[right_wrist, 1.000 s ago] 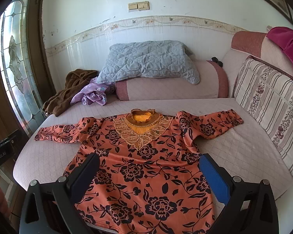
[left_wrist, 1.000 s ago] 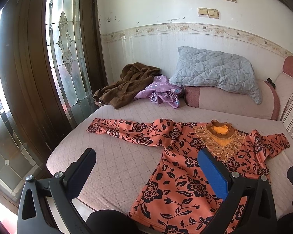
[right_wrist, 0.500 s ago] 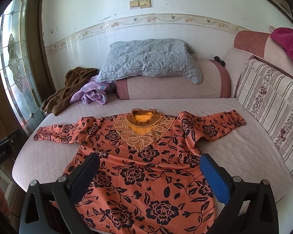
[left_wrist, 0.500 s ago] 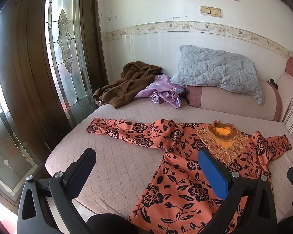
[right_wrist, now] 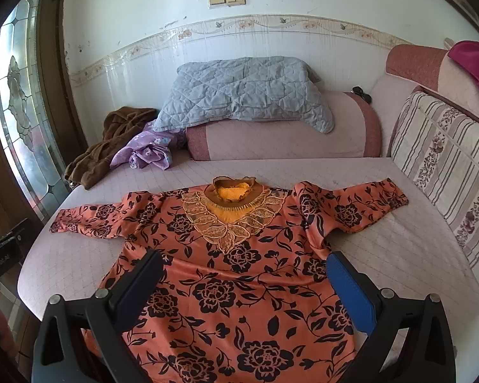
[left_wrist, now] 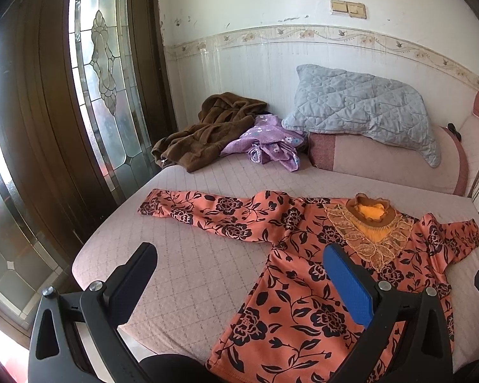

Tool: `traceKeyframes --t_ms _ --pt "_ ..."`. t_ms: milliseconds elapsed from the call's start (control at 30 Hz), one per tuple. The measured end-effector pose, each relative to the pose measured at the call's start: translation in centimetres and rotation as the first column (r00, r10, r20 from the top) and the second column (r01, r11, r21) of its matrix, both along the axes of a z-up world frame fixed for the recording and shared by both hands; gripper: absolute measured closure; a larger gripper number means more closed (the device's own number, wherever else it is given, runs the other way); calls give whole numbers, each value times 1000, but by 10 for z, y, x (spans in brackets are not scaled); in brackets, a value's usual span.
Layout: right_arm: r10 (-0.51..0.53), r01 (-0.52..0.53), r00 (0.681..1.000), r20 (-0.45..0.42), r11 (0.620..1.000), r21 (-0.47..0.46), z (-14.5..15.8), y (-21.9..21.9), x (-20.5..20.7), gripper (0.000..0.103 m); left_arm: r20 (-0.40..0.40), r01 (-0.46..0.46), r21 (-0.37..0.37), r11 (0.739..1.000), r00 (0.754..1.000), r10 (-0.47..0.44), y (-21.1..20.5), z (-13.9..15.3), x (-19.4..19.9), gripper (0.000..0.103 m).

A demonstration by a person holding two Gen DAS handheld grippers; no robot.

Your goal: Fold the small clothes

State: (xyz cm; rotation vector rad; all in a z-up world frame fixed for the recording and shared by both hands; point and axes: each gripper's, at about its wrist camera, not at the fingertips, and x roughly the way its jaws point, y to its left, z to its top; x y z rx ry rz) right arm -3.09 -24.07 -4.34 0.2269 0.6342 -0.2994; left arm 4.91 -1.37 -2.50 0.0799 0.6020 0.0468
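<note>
Both views have drifted slightly back; nothing else changed. Left tool (left_wrist: 239, 265) and right tool (right_wrist: 244, 269) hover wide apart, empty, above the orange floral blouse (right_wrist: 239, 255), which lies flat ahead, sleeves outspread. Folding looks unstarted.

My left gripper (left_wrist: 239, 274) hangs level with jaws spread wide, nothing between them. My right gripper (right_wrist: 244, 279) is the same: jaws wide apart, holding nothing, pointing forward.
</note>
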Motion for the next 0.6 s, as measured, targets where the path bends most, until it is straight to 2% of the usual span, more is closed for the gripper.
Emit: traceKeyframes --t_ms 400,600 --pt "4 -4 1000 1 1000 0 -4 -9 7 0 -1 9 29 1000 1000 -9 -15 -4 11 0" --pt "-19 19 1000 -17 1000 20 -15 -35 21 0 -30 26 61 998 999 -25 -34 -17 32 0"
